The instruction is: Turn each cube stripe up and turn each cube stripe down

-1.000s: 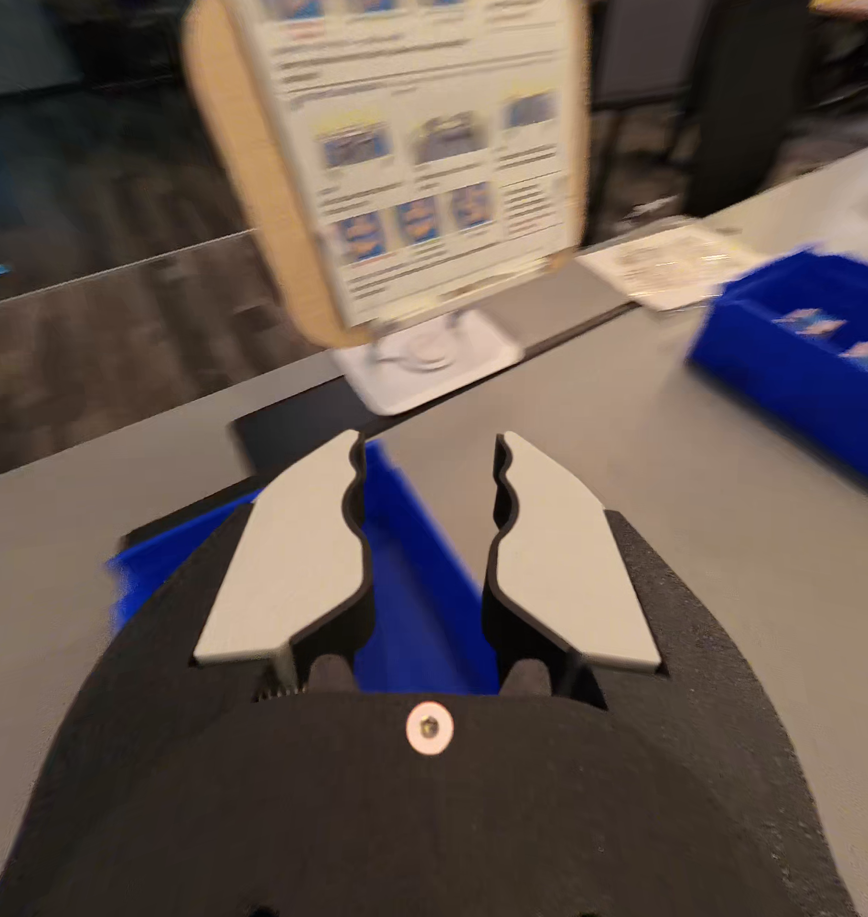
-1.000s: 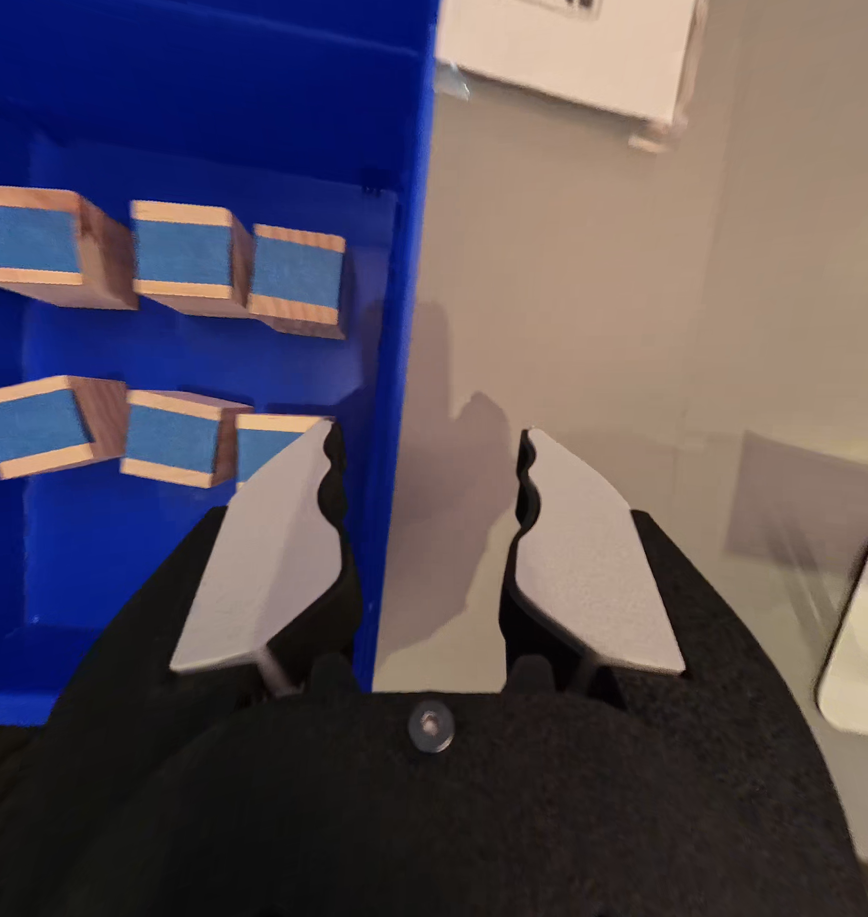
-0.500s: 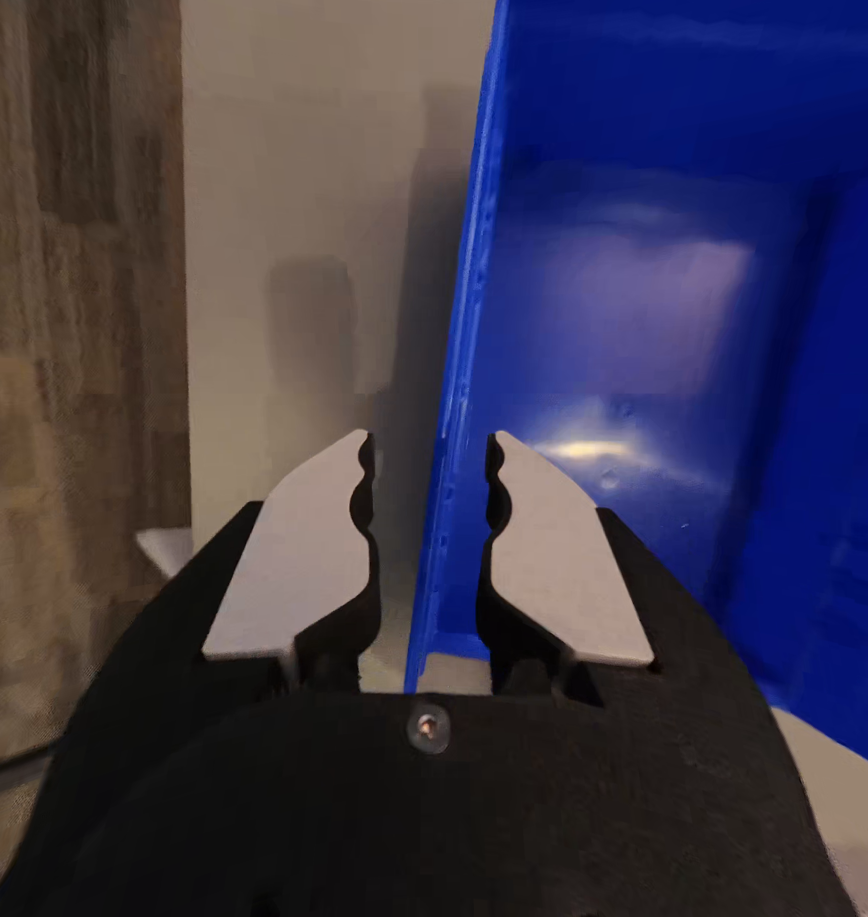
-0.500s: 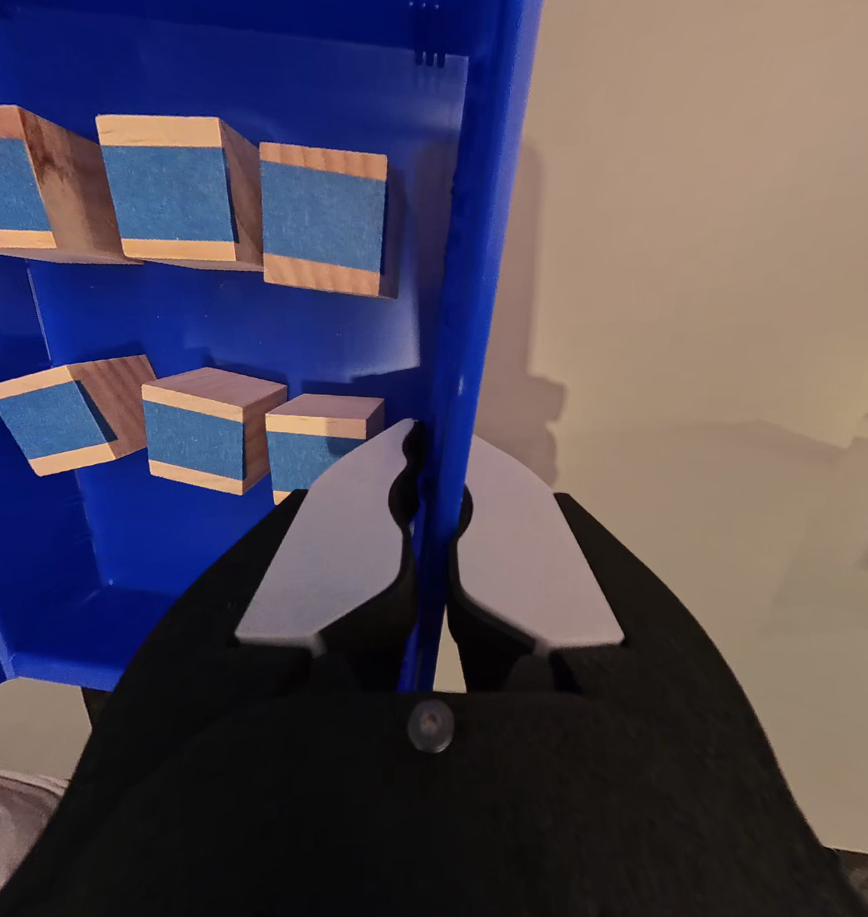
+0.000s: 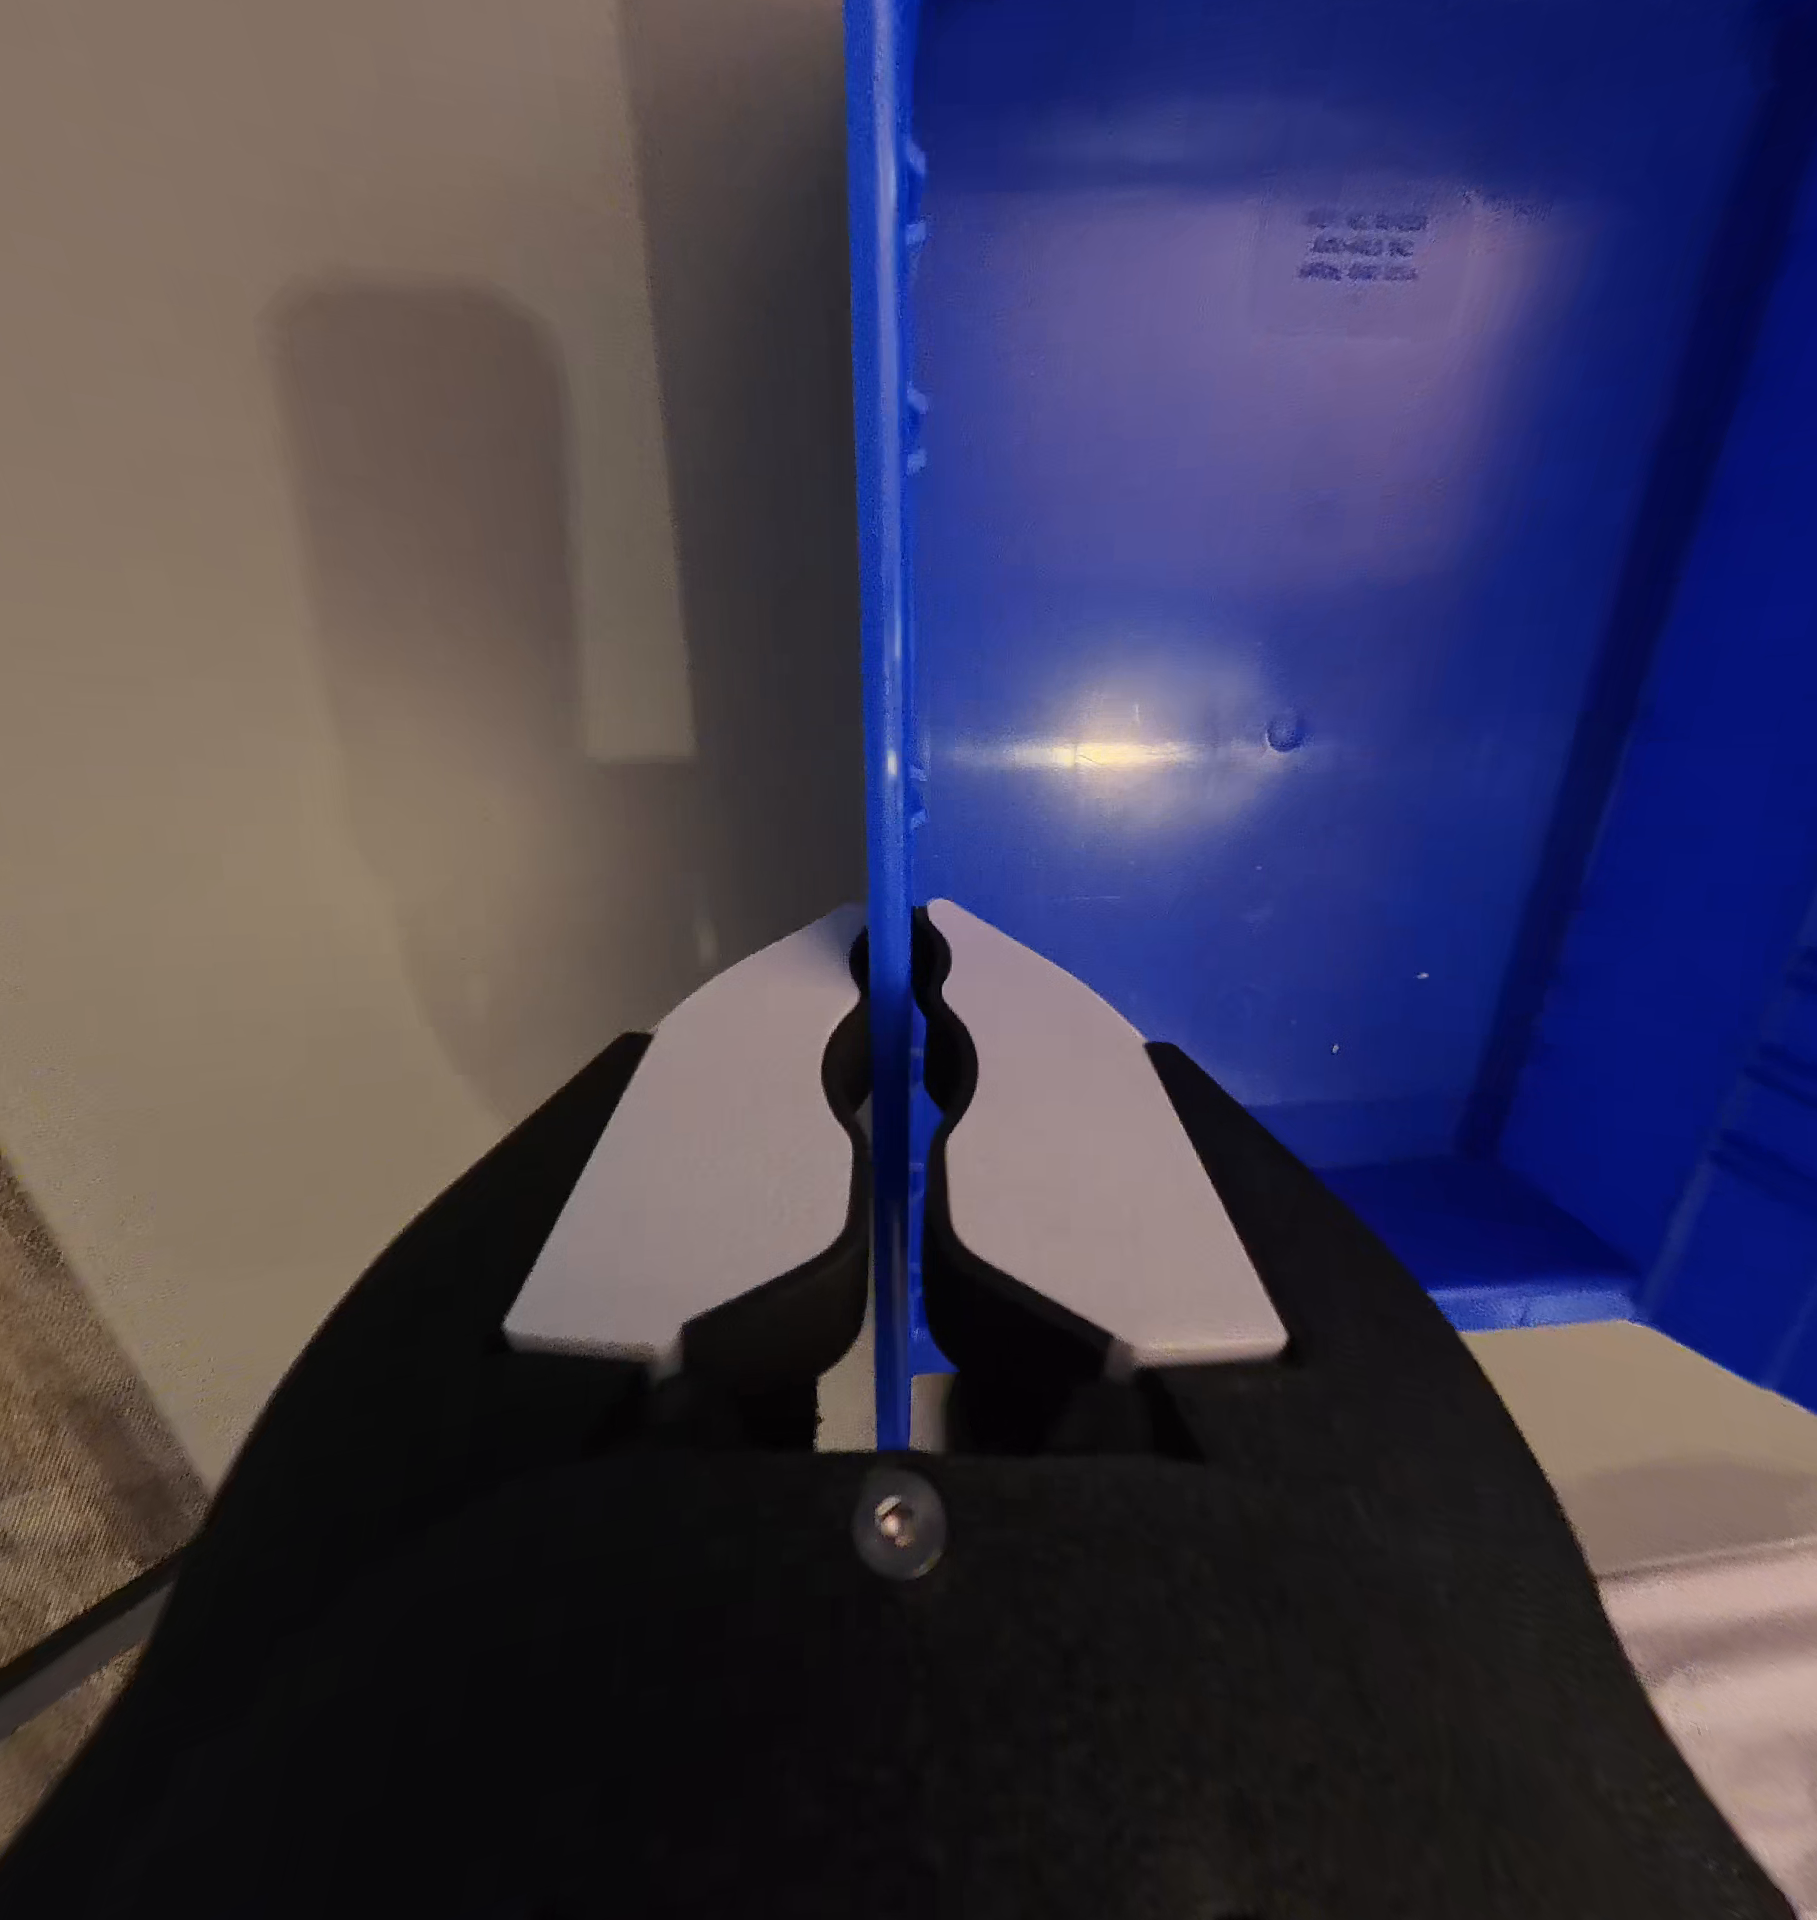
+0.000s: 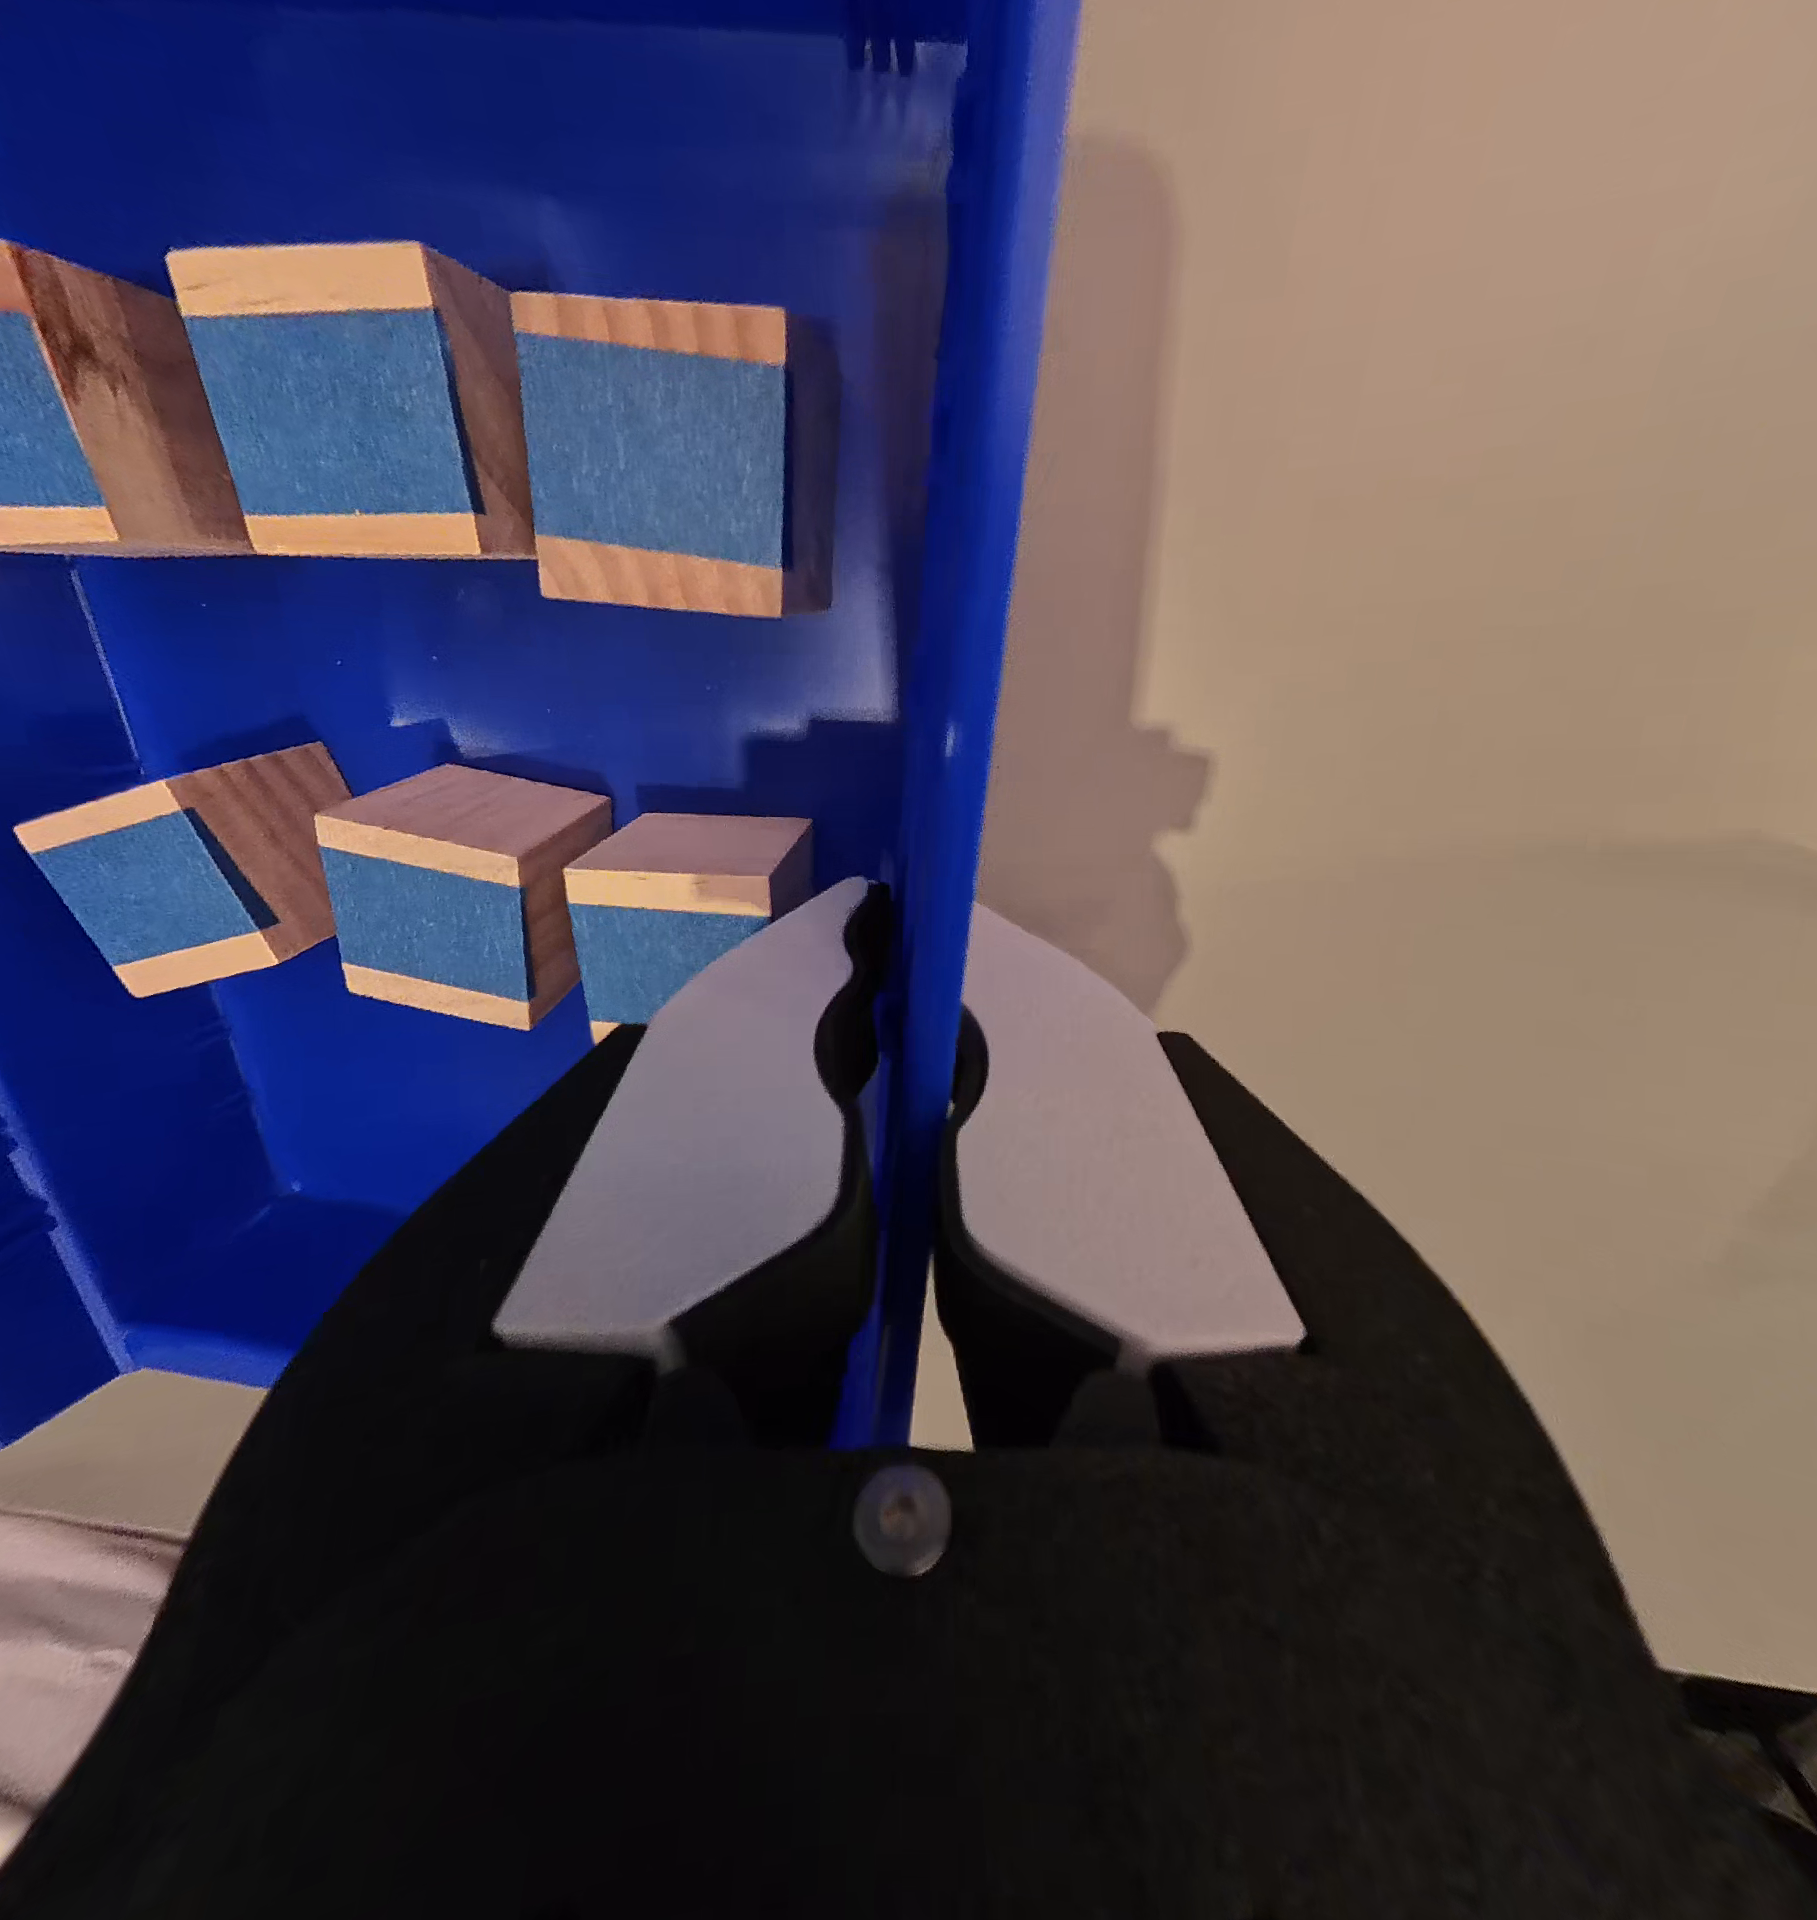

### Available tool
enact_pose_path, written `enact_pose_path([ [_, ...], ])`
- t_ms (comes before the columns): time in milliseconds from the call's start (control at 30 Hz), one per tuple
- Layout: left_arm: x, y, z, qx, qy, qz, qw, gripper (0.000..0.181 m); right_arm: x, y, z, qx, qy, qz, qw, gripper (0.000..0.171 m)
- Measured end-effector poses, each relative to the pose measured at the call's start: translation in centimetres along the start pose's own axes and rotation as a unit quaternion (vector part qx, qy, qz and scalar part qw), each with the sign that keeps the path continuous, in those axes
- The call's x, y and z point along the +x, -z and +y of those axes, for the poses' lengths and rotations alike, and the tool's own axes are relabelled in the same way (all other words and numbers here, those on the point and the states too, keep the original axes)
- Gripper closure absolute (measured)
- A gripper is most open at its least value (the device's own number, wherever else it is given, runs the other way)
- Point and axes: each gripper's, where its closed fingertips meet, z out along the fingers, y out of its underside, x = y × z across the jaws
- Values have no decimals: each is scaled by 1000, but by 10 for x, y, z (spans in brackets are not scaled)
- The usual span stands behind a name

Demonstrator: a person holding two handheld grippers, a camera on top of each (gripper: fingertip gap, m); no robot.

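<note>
In the right wrist view a blue bin [image 6: 987, 416] holds several wooden cubes in two rows, each with a blue stripe facing up, such as the far right cube [image 6: 655, 457] and a near cube [image 6: 436, 914]. My right gripper [image 6: 919, 904] is shut on the bin's right wall. In the left wrist view a second blue bin [image 5: 1299, 623] shows no cubes inside. My left gripper [image 5: 891, 914] is shut on this bin's left wall [image 5: 883, 520].
Both bins stand on a grey table [image 6: 1455, 727]; it also shows in the left wrist view [image 5: 312, 727]. Wood-look floor [image 5: 21, 1403] lies past the table's left edge. A pale cloth [image 5: 1766, 1683] shows at the lower right.
My left gripper swung down to the empty bin and closed on its left wall. My right gripper closed on the right wall of the cube bin and stays there.
</note>
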Motion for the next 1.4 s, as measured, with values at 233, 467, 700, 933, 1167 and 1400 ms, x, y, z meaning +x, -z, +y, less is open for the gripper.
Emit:
enact_pose_path([
  [233,57,-8,-13,-9,-43,-41,998,174,-51,-8,-14,-10,25,1,1000,164],
  [467,85,-7,4,-41,-60,-40,997,172,-113,-15,-17,-12,76,-14,997,158],
  [700,131,-12,3,-38,-120,-17,992,171,-168,-21,-18,-2,119,-59,991,150],
  [933,163,-17,9,-54,-170,-8,984,168,-176,-24,-49,29,83,-77,993,160],
  [1167,171,-6,10,-57,-161,94,981,167,-170,-38,-45,-39,126,0,991,160],
  [1400,167,43,6,14,-150,207,967,172,-173,-42,-46,-43,174,-30,983,163],
])
